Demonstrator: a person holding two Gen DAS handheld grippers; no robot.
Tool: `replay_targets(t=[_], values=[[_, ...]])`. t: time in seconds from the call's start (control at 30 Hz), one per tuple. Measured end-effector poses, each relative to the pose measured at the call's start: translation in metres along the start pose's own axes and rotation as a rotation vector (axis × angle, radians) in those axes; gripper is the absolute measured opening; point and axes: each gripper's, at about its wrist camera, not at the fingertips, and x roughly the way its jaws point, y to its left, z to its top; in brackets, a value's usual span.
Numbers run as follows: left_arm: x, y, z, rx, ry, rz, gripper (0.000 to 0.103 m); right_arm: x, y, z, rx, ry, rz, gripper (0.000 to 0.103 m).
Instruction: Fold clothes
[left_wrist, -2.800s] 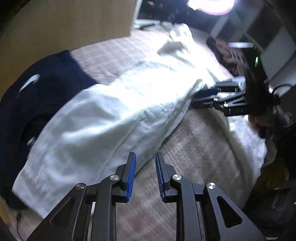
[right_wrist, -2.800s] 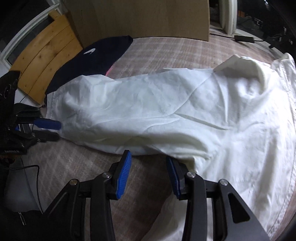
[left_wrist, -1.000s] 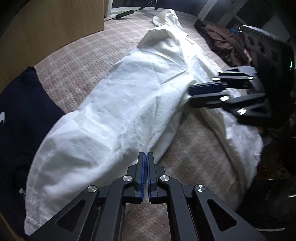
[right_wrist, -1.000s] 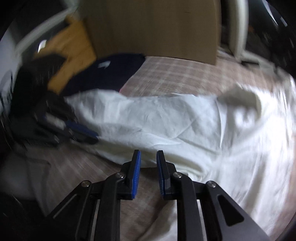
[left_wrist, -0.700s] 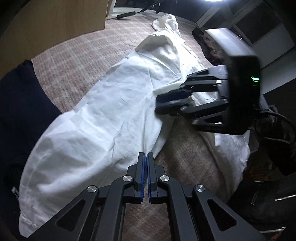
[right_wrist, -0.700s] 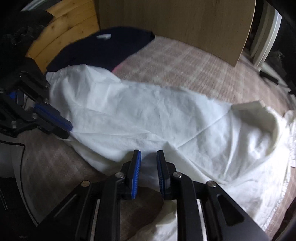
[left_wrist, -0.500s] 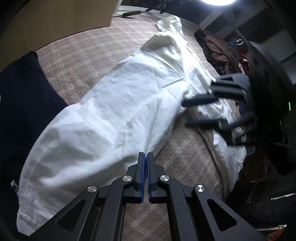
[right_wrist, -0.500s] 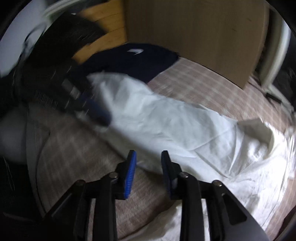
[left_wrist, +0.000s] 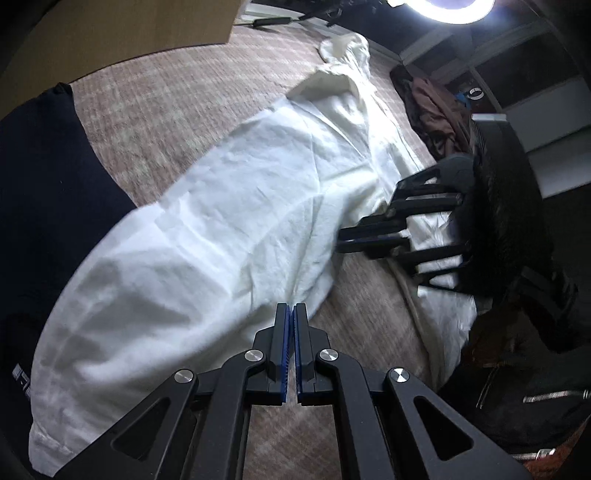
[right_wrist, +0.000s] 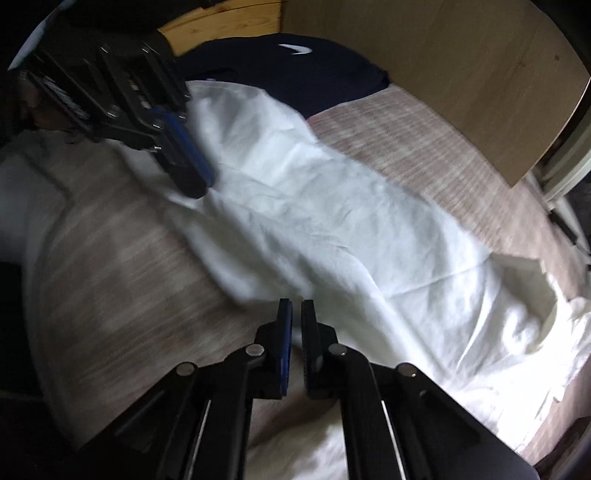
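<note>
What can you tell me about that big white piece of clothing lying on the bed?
The large white woven garment lies stretched lengthwise across the brown checked bedcover, creased all over, looking like thin cotton. A thicker folded band, perhaps a collar or cuff, sits at its far end. One end overlaps the dark navy garment. The left gripper and right gripper both sit at its near edge; whether they pinch cloth is unclear.

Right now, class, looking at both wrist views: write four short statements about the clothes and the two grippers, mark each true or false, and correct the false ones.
1. The white garment lies stretched out on the checked bedcover. True.
2. The left gripper has its jaws wide open. False: they are nearly closed.
3. A dark navy garment lies beside the white one. True.
4. The right gripper is lifting the navy garment. False: its jaws are at the white garment's near edge.
</note>
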Motion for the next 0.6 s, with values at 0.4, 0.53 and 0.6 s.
replay_targets(t=[0.4,0.53,0.6], values=[[0.003,-0.034,-0.008,0.087,-0.007,0.12,0.024,-0.04,-0.041,-0.024,0.222,-0.1,0.055,0.021],[0.017,-0.061,0.006,0.173,-0.022,0.16,0.035,-0.042,-0.066,-0.037,0.358,-0.135,0.068,0.021],[0.032,-0.064,0.017,0.196,-0.011,0.204,0.034,-0.042,-0.072,-0.041,0.383,-0.138,0.06,0.021]])
